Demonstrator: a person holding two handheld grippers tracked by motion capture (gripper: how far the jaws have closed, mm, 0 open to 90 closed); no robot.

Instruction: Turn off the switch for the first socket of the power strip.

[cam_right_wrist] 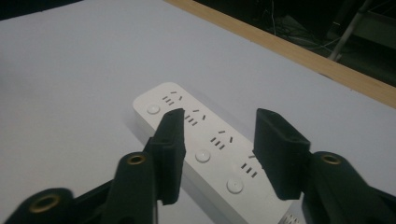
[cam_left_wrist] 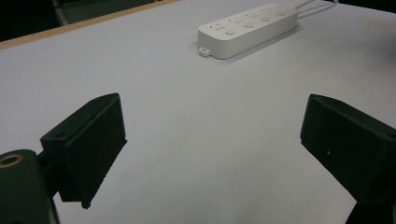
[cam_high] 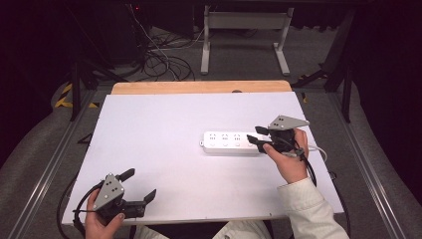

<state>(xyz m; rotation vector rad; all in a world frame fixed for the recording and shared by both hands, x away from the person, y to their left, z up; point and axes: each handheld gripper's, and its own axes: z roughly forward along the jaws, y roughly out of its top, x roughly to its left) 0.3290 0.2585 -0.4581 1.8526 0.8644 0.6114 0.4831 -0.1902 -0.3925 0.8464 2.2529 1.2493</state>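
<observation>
White matte sheeting covers the rectangular table [cam_high: 164, 164], with a strip of light wood exposed along its far edge [cam_high: 199, 87]; beyond that edge lie a dark floor, tangled black cables [cam_high: 159, 59] and a grey metal stand [cam_high: 244, 35]

Nearest the person, the left gripper [cam_high: 139, 185] is held over the near left corner of the table. Its two black jaws are spread wide and hold nothing. In the left gripper view the jaws of the left gripper [cam_left_wrist: 212, 140] frame bare white surface, and the white plastic oblong power strip [cam_left_wrist: 250, 29] lies well apart, ahead and slightly right of them.

Farther out, the right gripper [cam_high: 254, 135] is held at the right end of the power strip [cam_high: 229, 143]. Its jaws stand apart, one on each side of the strip's width, over the strip's top face. In the right gripper view the right gripper [cam_right_wrist: 219, 123] straddles the power strip [cam_right_wrist: 205, 144], with socket slots and round white buttons [cam_right_wrist: 202, 155] visible between the jaws. Contact between jaws and strip cannot be confirmed.

A white cable [cam_high: 318, 148] leaves the strip behind the right gripper
</observation>
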